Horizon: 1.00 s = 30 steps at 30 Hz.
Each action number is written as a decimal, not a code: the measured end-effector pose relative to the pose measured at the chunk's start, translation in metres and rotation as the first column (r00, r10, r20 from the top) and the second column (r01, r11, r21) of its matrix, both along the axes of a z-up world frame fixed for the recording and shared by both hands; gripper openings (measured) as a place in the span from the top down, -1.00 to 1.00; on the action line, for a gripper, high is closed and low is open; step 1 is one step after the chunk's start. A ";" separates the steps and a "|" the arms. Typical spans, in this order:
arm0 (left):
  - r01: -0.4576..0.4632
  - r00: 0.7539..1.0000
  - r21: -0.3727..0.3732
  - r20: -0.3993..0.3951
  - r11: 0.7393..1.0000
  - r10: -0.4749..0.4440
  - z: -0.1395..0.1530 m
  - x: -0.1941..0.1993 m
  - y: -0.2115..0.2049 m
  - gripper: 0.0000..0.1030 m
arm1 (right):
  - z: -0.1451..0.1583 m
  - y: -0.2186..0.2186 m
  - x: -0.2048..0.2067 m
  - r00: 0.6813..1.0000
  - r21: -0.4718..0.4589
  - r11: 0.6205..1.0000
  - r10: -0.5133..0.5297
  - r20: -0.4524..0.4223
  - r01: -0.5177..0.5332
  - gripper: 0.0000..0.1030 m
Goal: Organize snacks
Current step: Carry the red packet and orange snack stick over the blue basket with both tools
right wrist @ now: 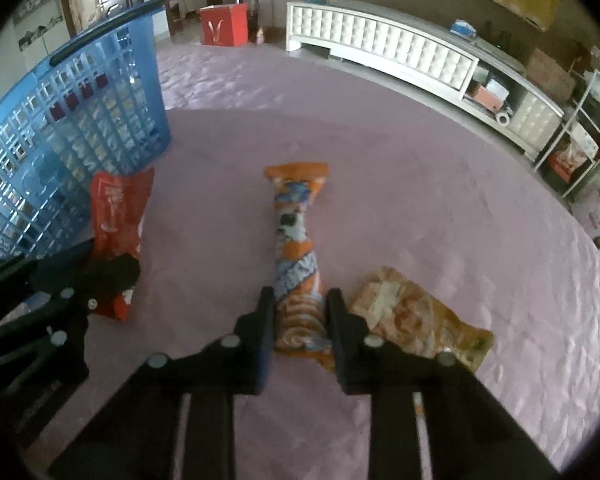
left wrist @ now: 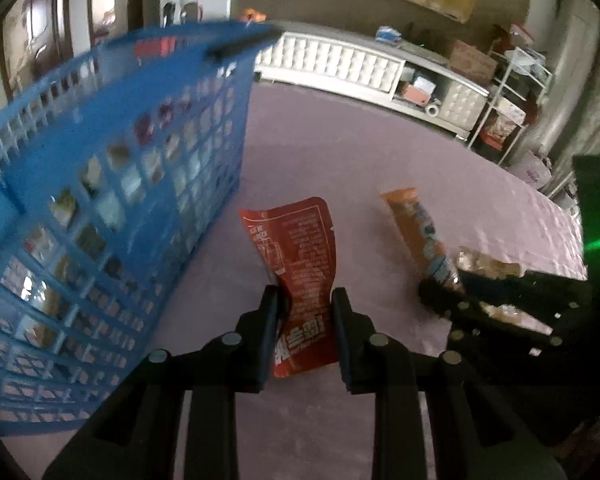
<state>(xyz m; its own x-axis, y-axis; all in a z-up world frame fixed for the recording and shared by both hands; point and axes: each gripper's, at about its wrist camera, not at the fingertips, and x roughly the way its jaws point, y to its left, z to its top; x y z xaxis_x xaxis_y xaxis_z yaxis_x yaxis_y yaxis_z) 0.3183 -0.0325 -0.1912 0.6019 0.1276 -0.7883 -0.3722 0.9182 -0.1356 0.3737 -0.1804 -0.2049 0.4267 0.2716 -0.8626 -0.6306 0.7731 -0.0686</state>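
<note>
Furthest left of the left claw point(left wrist: 305, 312) stands the blue plastic lattice basket point(left wrist: 112, 208), already showing several wrapped snacks through its wall, so part of the sorting looks done. The left claw is clamped on the crumpled red foil snack packet point(left wrist: 300, 264), which buckles between its fingers just above the mauve quilted surface point(left wrist: 340, 152), close beside the basket. To its right, the right claw point(right wrist: 300, 312) is closed on the lower end of a long orange-and-blue snack wrapper point(right wrist: 298, 240), whose far end stretches away from the claw along the surface. Just right of that claw lies a flat tan-and-orange snack bag point(right wrist: 416, 316), touching or nearly touching its right finger and untouched. By my reading, two packets are in hand but not yet in the basket, and the tan bag remains to collect.
</note>
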 end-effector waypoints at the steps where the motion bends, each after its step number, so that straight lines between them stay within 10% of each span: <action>1: 0.012 1.000 -0.003 0.007 1.000 -0.012 0.003 -0.001 -0.003 0.54 | 0.002 -0.003 -0.002 1.000 0.007 1.000 -0.006 -0.001 0.006 0.46; 30: 0.144 0.938 0.133 0.297 0.981 -0.178 0.161 -0.134 -0.003 0.54 | 0.179 -0.012 -0.159 0.959 0.115 0.993 -0.068 0.275 0.038 0.46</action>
